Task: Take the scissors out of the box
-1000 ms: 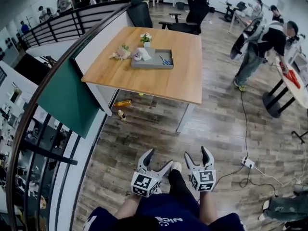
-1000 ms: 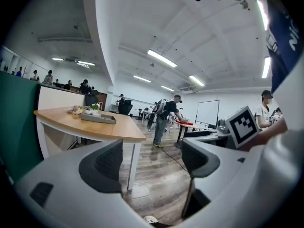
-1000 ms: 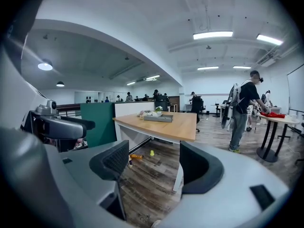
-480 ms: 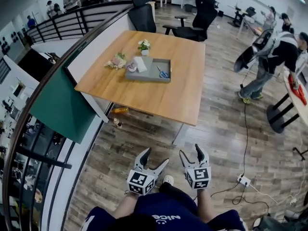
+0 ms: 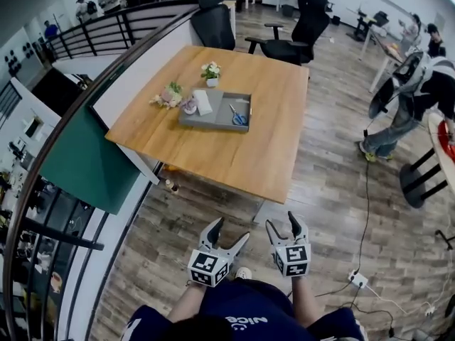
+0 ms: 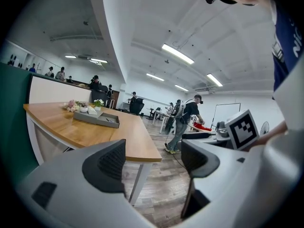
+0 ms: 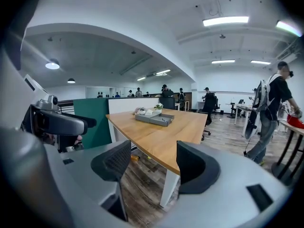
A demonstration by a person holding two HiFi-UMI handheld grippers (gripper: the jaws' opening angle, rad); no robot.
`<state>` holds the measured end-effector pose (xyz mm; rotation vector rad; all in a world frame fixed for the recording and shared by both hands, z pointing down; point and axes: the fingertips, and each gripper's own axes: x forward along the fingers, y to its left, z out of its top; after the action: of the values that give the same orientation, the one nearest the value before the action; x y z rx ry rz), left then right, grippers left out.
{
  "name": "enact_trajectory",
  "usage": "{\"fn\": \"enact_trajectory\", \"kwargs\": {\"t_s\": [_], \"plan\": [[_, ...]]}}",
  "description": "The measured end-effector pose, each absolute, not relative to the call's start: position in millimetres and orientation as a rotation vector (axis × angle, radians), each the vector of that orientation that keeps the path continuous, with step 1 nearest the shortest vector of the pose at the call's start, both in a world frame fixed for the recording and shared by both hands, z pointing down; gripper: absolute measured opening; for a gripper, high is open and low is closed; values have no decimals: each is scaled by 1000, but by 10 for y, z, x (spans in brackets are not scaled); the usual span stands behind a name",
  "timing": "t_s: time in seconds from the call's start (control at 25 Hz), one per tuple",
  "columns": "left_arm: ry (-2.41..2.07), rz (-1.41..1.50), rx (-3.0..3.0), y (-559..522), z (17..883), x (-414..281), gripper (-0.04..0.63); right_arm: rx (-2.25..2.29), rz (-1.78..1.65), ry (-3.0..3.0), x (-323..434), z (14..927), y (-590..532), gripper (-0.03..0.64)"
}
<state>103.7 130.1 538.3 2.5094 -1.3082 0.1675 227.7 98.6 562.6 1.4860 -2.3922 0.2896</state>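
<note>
The scissors [image 5: 239, 117] lay in the right end of the grey box [image 5: 206, 125] on the table [image 5: 234, 162], upper centre of the head view and well above both grippers. Their long axis ran upper-left to lower-right, blue handles toward the grippers. The left gripper [image 5: 233, 231] stood wide open and empty; the right gripper [image 5: 283, 222] was also empty, jaws wide but just closing slightly, and neither looked clearly nearer.

Bare tabletop [image 5: 238, 158] fronts the box [image 5: 217, 114]; flowers [image 5: 210, 69] behind.

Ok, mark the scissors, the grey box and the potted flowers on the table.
scissors [image 5: 239, 118], head view, on the blue handles.
grey box [image 5: 213, 112], head view, on its bare floor.
potted flowers [image 5: 210, 70], head view, on the blossoms.
</note>
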Motion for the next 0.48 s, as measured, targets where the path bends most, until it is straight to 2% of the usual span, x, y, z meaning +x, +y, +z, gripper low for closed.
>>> {"fn": "enact_trajectory", "kwargs": {"t_s": [0.48], "plan": [[-1342,146,2421,1109,5550,924,360,1488,409,-2424,2230,5665,749,285]]}}
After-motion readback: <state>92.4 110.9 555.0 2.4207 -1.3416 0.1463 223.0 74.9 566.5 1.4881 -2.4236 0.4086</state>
